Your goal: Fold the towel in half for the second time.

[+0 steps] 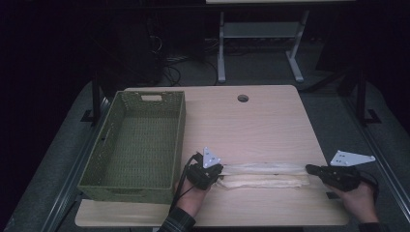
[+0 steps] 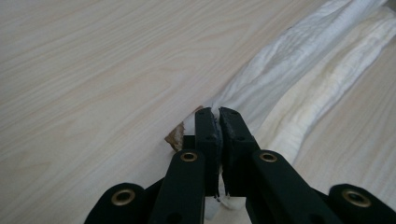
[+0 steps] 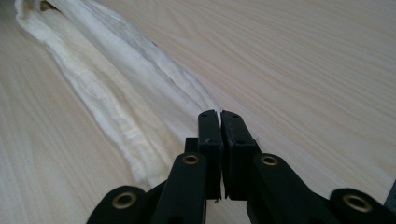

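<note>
Left gripper (image 1: 216,173), right gripper (image 1: 309,169) each clenched on opposite ends of white cloth (image 1: 263,175), stretching it flat beside green basket (image 1: 137,145).

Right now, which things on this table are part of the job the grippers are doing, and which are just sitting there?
In the job:
- white cloth, bunched into a long strip
- left gripper, shut on one end of it
- right gripper, shut on the other end

Just lying about:
- green woven basket, apart from the cloth
- table, bearing it all

Basket (image 1: 138,145) blocks left; bare table (image 1: 251,121) beyond cloth (image 1: 266,175).
</note>
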Demonstrator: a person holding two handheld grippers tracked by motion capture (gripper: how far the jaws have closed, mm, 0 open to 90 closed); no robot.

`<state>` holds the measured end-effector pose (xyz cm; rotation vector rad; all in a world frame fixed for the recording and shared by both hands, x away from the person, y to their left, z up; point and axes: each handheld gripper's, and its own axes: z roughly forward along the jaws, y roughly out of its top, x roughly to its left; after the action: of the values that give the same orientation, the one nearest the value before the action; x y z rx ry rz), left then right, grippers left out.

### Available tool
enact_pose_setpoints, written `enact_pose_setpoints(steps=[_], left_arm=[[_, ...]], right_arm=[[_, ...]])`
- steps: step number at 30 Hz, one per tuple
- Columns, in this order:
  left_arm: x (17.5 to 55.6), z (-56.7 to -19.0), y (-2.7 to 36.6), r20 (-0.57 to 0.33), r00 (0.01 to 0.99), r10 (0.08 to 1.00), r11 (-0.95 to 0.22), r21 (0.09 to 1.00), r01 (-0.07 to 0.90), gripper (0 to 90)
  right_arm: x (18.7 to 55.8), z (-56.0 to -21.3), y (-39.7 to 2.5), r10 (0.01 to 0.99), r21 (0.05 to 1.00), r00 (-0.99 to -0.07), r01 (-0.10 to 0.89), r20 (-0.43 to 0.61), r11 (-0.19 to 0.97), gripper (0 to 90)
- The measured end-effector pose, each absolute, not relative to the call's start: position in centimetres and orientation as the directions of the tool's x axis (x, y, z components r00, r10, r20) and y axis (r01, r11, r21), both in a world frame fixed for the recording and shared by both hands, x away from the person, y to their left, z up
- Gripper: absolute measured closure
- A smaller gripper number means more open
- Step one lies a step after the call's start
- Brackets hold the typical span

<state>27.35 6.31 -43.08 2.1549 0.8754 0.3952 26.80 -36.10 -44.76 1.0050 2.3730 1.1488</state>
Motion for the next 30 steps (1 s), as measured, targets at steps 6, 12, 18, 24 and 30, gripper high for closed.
enact_pose_setpoints(steps=[6,12,18,24,30], left_arm=[[26.9,-43.6,6.2,-0.004,0.721,0.693,-0.488,0.734,0.473,86.1],[26.6,-44.1,6.5,-0.025,0.728,0.685,-0.502,0.708,0.497,85.8],[26.2,-43.5,6.5,-0.057,0.733,0.678,-0.477,0.724,0.498,80.4],[26.3,-42.3,6.5,-0.070,0.745,0.663,-0.450,0.758,0.472,77.5],[27.2,-43.4,6.3,-0.109,0.764,0.635,-0.478,0.722,0.500,82.8]], right_arm=[[26.2,-45.2,-36.0,0.705,0.769,-0.709,0.468,0.031,0.437,87.1],[25.9,-45.5,-36.0,0.693,0.757,-0.719,0.482,0.053,0.442,86.9],[25.6,-45.3,-36.2,0.691,0.760,-0.719,0.492,0.079,0.425,80.6],[25.3,-44.2,-36.5,0.700,0.798,-0.711,0.462,0.072,0.387,80.7],[25.6,-44.9,-35.8,0.682,0.772,-0.727,0.479,0.080,0.419,86.7]])
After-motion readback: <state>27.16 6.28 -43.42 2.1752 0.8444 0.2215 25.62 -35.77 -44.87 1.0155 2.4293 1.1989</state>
